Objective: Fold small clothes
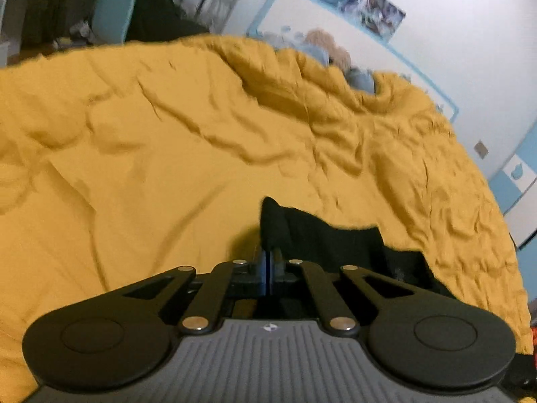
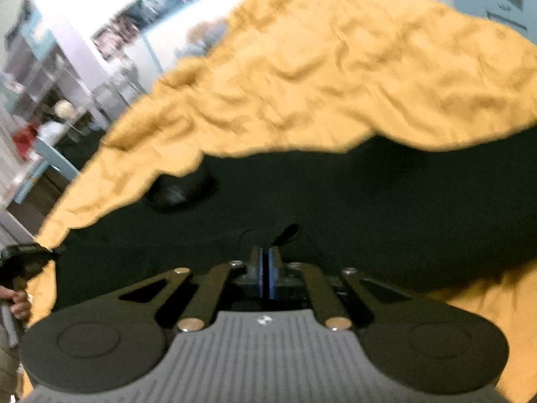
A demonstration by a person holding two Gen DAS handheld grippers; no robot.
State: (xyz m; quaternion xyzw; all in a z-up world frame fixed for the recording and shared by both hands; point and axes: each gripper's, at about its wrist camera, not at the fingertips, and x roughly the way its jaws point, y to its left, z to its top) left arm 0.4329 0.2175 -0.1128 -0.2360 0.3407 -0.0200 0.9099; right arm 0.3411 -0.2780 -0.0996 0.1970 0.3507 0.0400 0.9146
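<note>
- A rumpled mustard-yellow bedcover [image 1: 167, 154] spreads ahead of and to both sides of both pairs of tongs, creased in long ridges that rise toward the far side.
- Beyond the cover, past the left tongs, stand a pale wall [image 1: 470, 50] with a blue-edged panel and blurred posters; soft toys [image 1: 332, 50] sit at the cover's far edge, too blurred to make out further.
- Far to the left of the right tongs are white shelves [image 2: 37, 77], blurred.
- The black garment [image 2: 335, 201] lies on the cover directly ahead of and under the right tongs, wide, dark and loosely flat, with a lumpy fold at its left edge.
- From the left wrist view, the same garment shows as a raised black corner just ahead and to the right of the tips.
- The left tongs [image 1: 268, 252] are clenched, pinching that raised corner of the garment.
- The right tongs [image 2: 266, 255] are clenched on a small peak of the garment's cloth.
- A hand [image 2: 20, 302] shows at the far left edge of the right wrist view.
</note>
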